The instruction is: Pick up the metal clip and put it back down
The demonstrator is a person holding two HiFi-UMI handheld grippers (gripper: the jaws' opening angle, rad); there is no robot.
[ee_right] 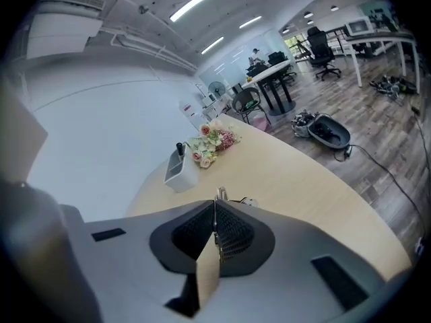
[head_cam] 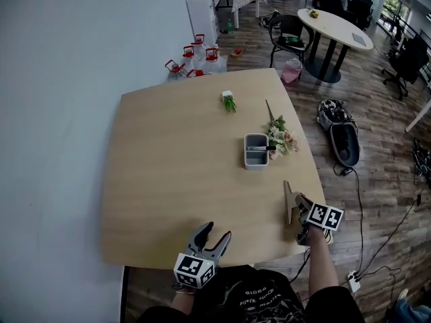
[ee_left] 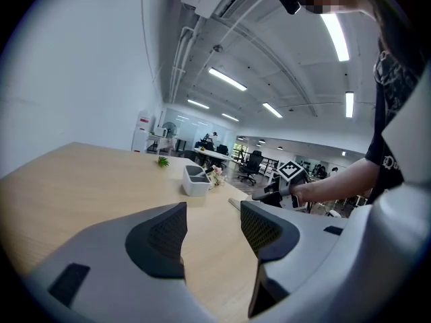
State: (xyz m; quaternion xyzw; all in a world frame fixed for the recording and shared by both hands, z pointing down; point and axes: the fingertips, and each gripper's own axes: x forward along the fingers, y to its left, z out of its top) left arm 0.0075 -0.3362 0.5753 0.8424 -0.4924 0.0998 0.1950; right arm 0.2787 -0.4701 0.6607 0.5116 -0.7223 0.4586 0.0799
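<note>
The right hand-held gripper point(ee_right: 215, 214) pinches the metal clip point(ee_right: 219, 195) with jaws pressed together, near the right front edge of the table point(head_cam: 175, 167); the left hand-held gripper point(ee_left: 214, 226) is spread and holds nothing

- Plain white wall point(head_cam: 67, 79) along the left side.
- Dark wood-plank floor point(head_cam: 384, 120) on the right.
- Light wooden table point(head_cam: 168, 180) up front — rounded corners.
- Oval white table point(head_cam: 333, 22) and black chair point(head_cam: 288, 29) farther back.
- Long strip lights point(ee_left: 226, 79) on a white ceiling, lit.
</note>
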